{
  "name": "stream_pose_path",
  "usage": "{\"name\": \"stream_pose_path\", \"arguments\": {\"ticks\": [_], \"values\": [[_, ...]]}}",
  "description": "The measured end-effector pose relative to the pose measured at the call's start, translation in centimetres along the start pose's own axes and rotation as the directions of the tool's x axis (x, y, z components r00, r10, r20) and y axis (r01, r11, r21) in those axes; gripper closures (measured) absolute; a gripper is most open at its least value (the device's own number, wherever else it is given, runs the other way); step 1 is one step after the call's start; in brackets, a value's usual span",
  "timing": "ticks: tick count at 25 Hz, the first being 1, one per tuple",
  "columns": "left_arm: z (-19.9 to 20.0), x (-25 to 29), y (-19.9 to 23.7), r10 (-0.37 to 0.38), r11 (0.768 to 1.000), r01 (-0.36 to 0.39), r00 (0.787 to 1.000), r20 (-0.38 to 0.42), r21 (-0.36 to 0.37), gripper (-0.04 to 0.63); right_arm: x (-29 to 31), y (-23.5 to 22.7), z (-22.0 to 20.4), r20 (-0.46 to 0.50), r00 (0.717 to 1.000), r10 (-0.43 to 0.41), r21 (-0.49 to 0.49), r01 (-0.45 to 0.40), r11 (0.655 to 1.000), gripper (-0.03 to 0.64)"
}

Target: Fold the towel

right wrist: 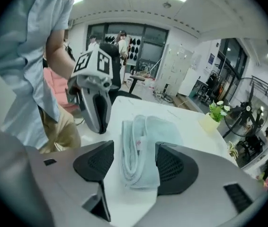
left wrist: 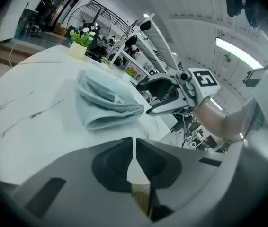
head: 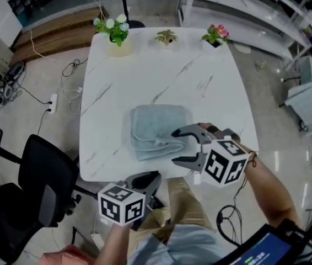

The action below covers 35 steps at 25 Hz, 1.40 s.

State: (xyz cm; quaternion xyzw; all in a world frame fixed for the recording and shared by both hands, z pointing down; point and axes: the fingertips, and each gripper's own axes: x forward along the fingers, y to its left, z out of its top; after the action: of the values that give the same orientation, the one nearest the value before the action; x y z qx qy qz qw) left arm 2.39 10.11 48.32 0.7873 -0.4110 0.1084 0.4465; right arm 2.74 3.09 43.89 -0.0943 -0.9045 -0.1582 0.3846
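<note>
Our right gripper's [head: 176, 146] jaws stand wide apart in the head view and grip nothing. Their tips are at the near right edge of the folded towel [head: 159, 130], which lies on the near half of the white table [head: 145, 70]. Our left gripper [head: 148, 182] hangs off the table's near edge, clear of the cloth.

In the left gripper view its jaws are all but together, with a thin slit and nothing between them. The towel [left wrist: 105, 103] sits ahead as a thick bundle.

In the right gripper view the towel's [right wrist: 143, 141] end lies between the spread jaws, and the pads do not press it.

We judge the folding essentially done. Next we need to draw back without dragging a layer, or square the stack.
</note>
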Motion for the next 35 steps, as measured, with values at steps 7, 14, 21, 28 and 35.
{"name": "stream_pose_path", "arguments": {"ticks": [7,14,21,28,35], "values": [[-0.2,-1.5,0.0,0.02,0.999,-0.019,0.999,0.03,-0.026,0.569,3.6,-2.8,3.7,0.052,0.997,0.051,0.083,-0.055,0.995,0.45],[-0.5,-2.9,1.0,0.036,0.998,-0.033,0.998,0.058,-0.051,0.569,7.1,-0.8,2.9,-0.019,0.987,0.158,0.078,-0.156,0.985,0.474],[-0.4,-3.8,1.5,0.046,0.998,-0.042,0.996,0.074,-0.054,0.569,7.6,-0.4,3.5,-0.057,0.99,0.131,0.041,-0.129,0.991,0.459],[-0.6,-4.4,1.6,0.053,0.997,-0.047,0.995,0.088,-0.06,0.569,8.2,-0.4,3.6,-0.065,0.994,0.086,0.015,-0.085,0.996,0.516],[-0.4,-4.4,1.7,0.061,0.997,-0.055,0.994,0.095,-0.06,0.569,8.2,-0.9,3.0,-0.105,0.994,0.026,-0.054,-0.032,0.998,0.575]]}}
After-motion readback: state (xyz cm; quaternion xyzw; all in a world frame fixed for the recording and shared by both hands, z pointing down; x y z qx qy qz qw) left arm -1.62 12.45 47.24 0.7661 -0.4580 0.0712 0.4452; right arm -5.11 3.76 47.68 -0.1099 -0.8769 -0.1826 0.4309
